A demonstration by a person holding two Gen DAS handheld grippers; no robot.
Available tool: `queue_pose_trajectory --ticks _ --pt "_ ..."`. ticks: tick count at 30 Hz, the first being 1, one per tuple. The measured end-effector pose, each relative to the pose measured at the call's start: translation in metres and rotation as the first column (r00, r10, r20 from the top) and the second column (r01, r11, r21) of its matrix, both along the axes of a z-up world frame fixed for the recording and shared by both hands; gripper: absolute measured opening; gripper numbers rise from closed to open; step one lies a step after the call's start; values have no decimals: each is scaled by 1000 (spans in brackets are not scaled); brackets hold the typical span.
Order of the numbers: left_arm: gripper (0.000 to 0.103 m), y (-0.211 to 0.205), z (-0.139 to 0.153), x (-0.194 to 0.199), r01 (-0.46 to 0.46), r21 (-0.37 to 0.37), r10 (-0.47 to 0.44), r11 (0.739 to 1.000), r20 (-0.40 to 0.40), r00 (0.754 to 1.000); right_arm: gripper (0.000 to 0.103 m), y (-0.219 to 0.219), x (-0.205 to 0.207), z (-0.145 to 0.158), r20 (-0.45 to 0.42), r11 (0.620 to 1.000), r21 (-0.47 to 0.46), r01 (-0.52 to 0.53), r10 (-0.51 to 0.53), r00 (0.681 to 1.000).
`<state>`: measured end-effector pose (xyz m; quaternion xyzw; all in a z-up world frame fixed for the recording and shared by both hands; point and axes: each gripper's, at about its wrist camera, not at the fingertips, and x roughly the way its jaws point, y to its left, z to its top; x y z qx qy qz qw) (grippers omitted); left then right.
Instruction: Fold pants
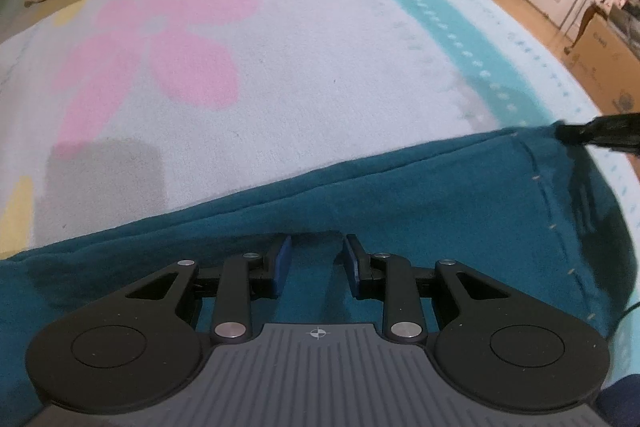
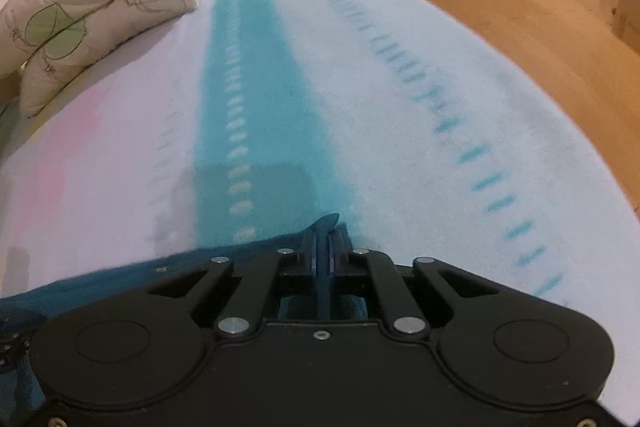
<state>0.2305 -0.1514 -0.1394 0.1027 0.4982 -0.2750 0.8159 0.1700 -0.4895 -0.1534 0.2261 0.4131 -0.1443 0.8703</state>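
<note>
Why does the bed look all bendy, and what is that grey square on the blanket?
Left wrist view: the fisheye lens curves the blanket; the grey square is a shadow, probably cast by the left claw. Right wrist view: the same bending, a softer shadow ahead of the right claw, and blurry stripes.

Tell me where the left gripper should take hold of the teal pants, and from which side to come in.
Grip the pants on the far folded edge, directly ahead of the left gripper, whose jaws stand apart over the fabric. Come from above, from the near side: the edge lies flat on the blanket, and the right gripper already pinches that edge's corner.
</note>
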Motion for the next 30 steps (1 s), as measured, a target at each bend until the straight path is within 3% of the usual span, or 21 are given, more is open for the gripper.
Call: queue_pose_trajectory --ticks 1,3,5,12,14,17,19,20,21,22,25,30 --pt "28 -1 -2 2 -1 8 1 1000 -4 1000 29 -2 -7 5 21 1000 20 9 -9 1000" --pt "28 -2 -3 4 4 9 -4 1000 -7 1000 56 -10 -25 13 49 995 95 17 -22 999" --pt "28 -2 -3 6 3 10 -3 1000 -15 1000 64 -16 -42 16 53 988 157 9 -18 998" --pt "28 -1 -2 12 -20 -6 20 1000 -54 998 65 -15 -89 -6 -65 955 294 -46 68 996" --pt "28 -1 -2 12 -17 -1 17 1000 -55 998 66 -10 -91 -13 -52 944 322 -68 89 995" --pt "28 -3 -2 13 -18 9 19 1000 -55 998 77 -8 -86 -19 17 920 383 -76 76 997" --pt "28 -4 -2 13 -12 16 13 1000 -54 998 75 -12 -78 -25 60 886 458 -68 46 997" --pt "28 -4 -1 12 -12 14 13 1000 -55 998 60 -14 -74 -29 69 866 496 -63 33 997" --pt "28 -3 0 12 -20 12 20 1000 -59 998 19 -14 -70 -34 59 846 531 -51 23 998" --pt "28 0 2 10 -30 10 31 999 -66 997 19 -12 -65 -41 34 826 563 -32 16 999" --pt "28 15 7 -5 -43 -5 42 999 -85 995 18 -1 -59 -33 31 865 501 -30 17 999" --pt "28 32 8 -50 17 -27 -20 999 -122 992 18 6 -63 3 66 891 453 -13 -19 998"
